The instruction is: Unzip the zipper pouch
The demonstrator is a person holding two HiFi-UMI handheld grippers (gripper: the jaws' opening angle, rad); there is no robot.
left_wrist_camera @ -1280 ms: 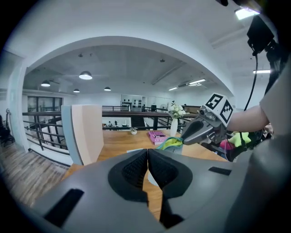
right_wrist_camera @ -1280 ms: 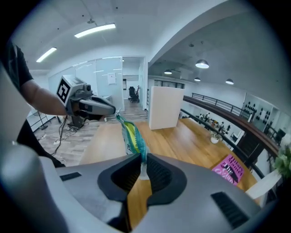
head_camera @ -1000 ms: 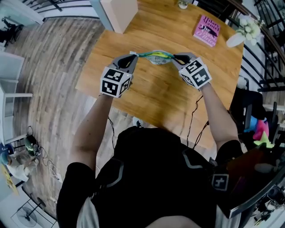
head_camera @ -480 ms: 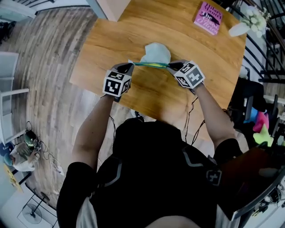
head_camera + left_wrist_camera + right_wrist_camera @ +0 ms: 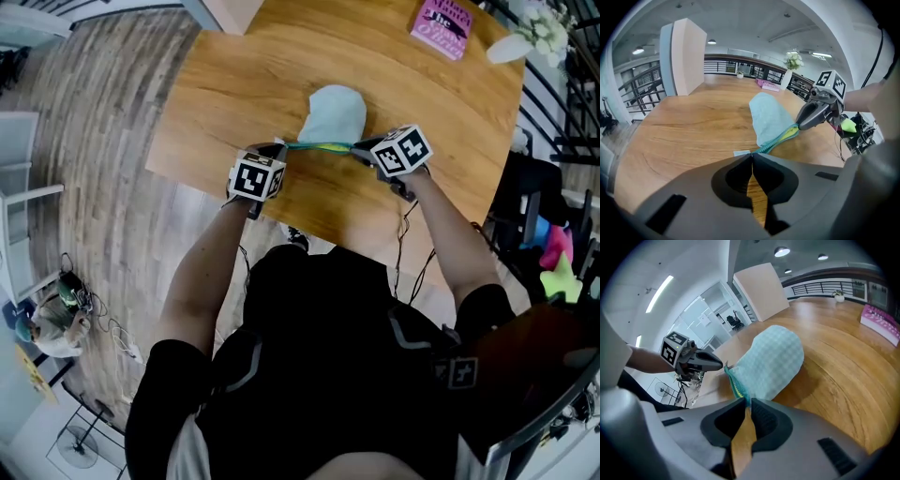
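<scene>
The zipper pouch [image 5: 333,117] is found on the wooden worktop [image 5: 234,84], near the edge closest to the person. Its pale blue checked body is spread toward 12 o'clock, away from the person. Its green and yellow zipper edge [image 5: 319,146] is drawn out in a straight line at the 6 o'clock side.

The 9 o'clock end of that edge is held by the left gripper [image 5: 280,148]. In the left gripper view its fingers [image 5: 708,187] are seen pressed together at the tips, with a small pale tab and the end of the zipper tape pinched between them.

The 3 o'clock end is held by the right gripper [image 5: 360,148]. In the right gripper view its fingers [image 5: 787,427] are seen closed on the zipper edge where the teal tape meets the fabric. Both grippers are pointed down toward the worktop.

A pink book [image 5: 446,16] is seen at 1 o'clock from the pouch, with a white vase [image 5: 511,47] of flowers beyond it at the worktop's rim. A tall pale panel [image 5: 686,56] stands at the far 11 o'clock corner.
</scene>
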